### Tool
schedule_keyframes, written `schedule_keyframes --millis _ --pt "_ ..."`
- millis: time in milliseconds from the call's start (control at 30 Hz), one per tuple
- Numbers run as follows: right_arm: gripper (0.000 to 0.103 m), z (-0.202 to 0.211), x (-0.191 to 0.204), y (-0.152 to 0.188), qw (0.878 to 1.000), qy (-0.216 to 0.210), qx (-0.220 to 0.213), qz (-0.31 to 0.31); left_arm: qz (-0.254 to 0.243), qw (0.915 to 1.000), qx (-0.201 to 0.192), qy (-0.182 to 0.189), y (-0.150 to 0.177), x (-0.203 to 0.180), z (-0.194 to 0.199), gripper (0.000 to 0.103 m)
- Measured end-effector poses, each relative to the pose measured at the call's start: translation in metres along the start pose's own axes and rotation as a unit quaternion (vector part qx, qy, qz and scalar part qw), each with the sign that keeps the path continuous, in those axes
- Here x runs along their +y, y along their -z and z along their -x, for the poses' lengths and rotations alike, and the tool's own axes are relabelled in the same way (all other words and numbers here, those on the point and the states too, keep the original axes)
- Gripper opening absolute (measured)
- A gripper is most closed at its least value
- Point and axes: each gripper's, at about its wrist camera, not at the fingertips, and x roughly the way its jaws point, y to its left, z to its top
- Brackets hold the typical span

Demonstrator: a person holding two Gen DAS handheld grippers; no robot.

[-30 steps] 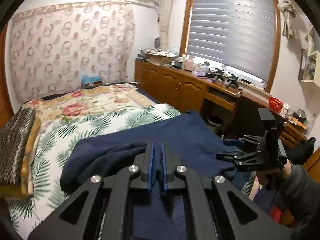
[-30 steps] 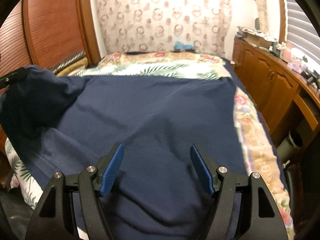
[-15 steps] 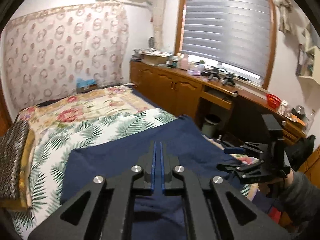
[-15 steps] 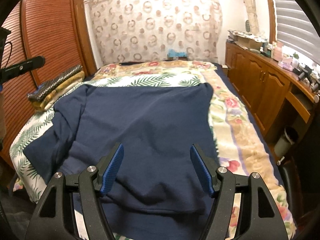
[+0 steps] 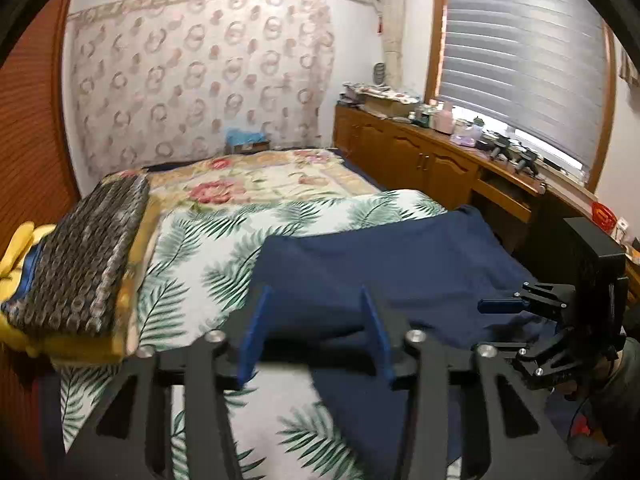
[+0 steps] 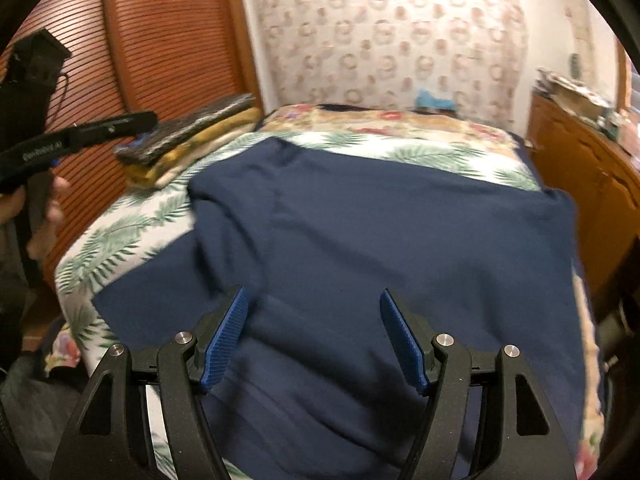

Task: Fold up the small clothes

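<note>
1. I am holding two grippers over a bed (image 6: pixel 132 216), one in each hand.
2. My left gripper (image 5: pixel 314 334) is standing with its two blue fingers spread apart, gripping nothing; it is hovering over the near left edge of the cloth.
3. My right gripper (image 6: pixel 314 338) is also spread wide, its two blue pads (image 6: pixel 224 340) empty, hanging above the middle of the cloth.
4. One navy blue garment (image 6: pixel 380 248) is lying across the near part of the bed, on a white sheet printed with green leaves. Its left side is looking doubled over, though motion blur is making the layers hard to count.
5. One folded stack of blankets (image 5: pixel 84 264) is sitting on the bed's left edge, apart from the garment: a dark patterned layer on top, yellow beneath.
6. One floral quilt (image 5: pixel 256 180) is covering the far part of the bed.
7. One long wooden cabinet (image 5: pixel 424 164) is running along the right wall under one window with lowered blinds (image 5: pixel 524 56).
</note>
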Motion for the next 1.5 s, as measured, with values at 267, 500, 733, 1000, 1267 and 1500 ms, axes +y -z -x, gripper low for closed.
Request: schedule_keyframes --millis 267,500,733,1000,1267,1500 --pt "0.067 -0.043 0.025 -0.007 0.998 -0.044 0.042 0.016 0.018 0.9996 0.017 -0.015 0.028 0.017 -0.002 0.053" --pt "0.024 -0.053 0.033 -0.011 0.997 -0.05 0.052 0.026 0.029 0.9992 0.016 -0.023 0.037 0.025 0.0 0.053" --pt "0.007 -0.018 0.04 -0.026 0.998 -0.046 -0.015 0.05 0.036 0.9989 0.015 -0.024 0.042 0.029 0.002 0.053" --pt "0.006 0.028 0.037 -0.056 0.995 -0.026 -0.074 0.065 0.034 0.9991 0.014 -0.022 0.042 0.027 0.004 0.053" --pt "0.006 0.073 0.007 -0.065 0.992 0.028 -0.092 0.075 0.024 0.9996 0.012 -0.012 0.036 0.011 0.003 0.053" --pt "0.007 0.1 -0.051 -0.046 0.992 0.093 -0.068 0.045 0.011 0.9999 0.012 0.001 0.03 -0.005 -0.001 0.053"
